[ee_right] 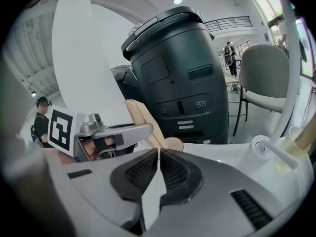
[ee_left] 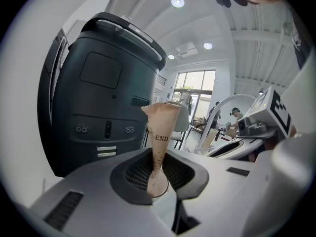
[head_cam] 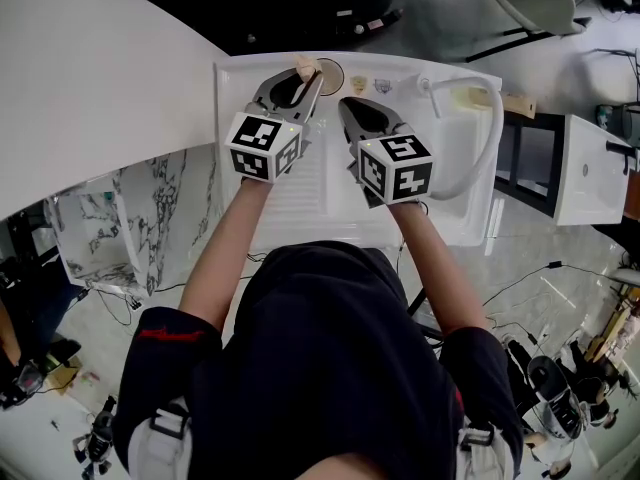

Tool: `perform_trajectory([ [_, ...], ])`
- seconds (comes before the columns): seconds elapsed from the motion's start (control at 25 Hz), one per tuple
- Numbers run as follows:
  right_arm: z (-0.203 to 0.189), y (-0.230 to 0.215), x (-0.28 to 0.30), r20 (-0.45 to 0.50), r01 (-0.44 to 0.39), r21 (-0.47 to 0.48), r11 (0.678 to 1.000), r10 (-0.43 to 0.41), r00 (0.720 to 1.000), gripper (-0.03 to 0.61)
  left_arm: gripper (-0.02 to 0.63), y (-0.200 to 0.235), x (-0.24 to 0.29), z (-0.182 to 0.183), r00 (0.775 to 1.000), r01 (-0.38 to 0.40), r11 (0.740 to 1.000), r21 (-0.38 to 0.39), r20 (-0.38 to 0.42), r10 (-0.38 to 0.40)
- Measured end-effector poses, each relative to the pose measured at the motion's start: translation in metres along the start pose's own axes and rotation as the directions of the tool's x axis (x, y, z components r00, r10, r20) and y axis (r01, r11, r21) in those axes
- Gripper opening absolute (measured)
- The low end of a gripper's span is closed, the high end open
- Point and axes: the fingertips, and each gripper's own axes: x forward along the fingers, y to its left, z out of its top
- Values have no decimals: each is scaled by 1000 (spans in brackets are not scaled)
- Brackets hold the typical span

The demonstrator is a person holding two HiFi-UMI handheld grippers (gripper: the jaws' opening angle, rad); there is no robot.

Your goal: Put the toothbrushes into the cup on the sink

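Our left gripper [head_cam: 311,77] has its fingers clamped on the paper-wrapped toothbrush [head_cam: 305,65], at the left edge of the cup [head_cam: 332,76] on the sink [head_cam: 470,218]. Just right of the cup, our right gripper [head_cam: 346,104] has its fingers together, empty.

Looks like a lab or test hall, not a real bathroom. The sink [head_cam: 470,223] in front of me is a free-standing mock-up w/ no wall behind it, cables [head_cam: 527,275] loose on the floor round it. Right behind it is a big dark machine cabinet [ee_left: 98,107] w/ buttons & a small display. High ceiling, recessed lights [ee_left: 177,2], tall windows [ee_left: 195,85], a railed upper gallery [ee_right: 227,22]. Office-type chair [ee_right: 264,68] nearby, more gear [head_cam: 548,380] on the floor, & another person [ee_right: 40,120] in the bkgd wearing headgear.
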Motion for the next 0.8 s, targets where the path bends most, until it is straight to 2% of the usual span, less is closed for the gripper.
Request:
perform_trajectory([
  [0.12, 0, 0, -1, 1, 1, 0, 1000, -1, 1000, 41, 48, 1, -1, -2, 1000, -9, 1000, -7, -9, 9],
  [0.28, -1, 0, 0, 0, 2, -1, 1000, -2, 1000, 41, 124, 3, -1, -4, 1000, -20, 1000, -13, -18, 19],
  [0.8, -3, 2, -1, -8, -4, 0, 1000, 4, 1000, 40, 229, 9, -12, -15, 997, -60, 998, -28, -44, 59],
])
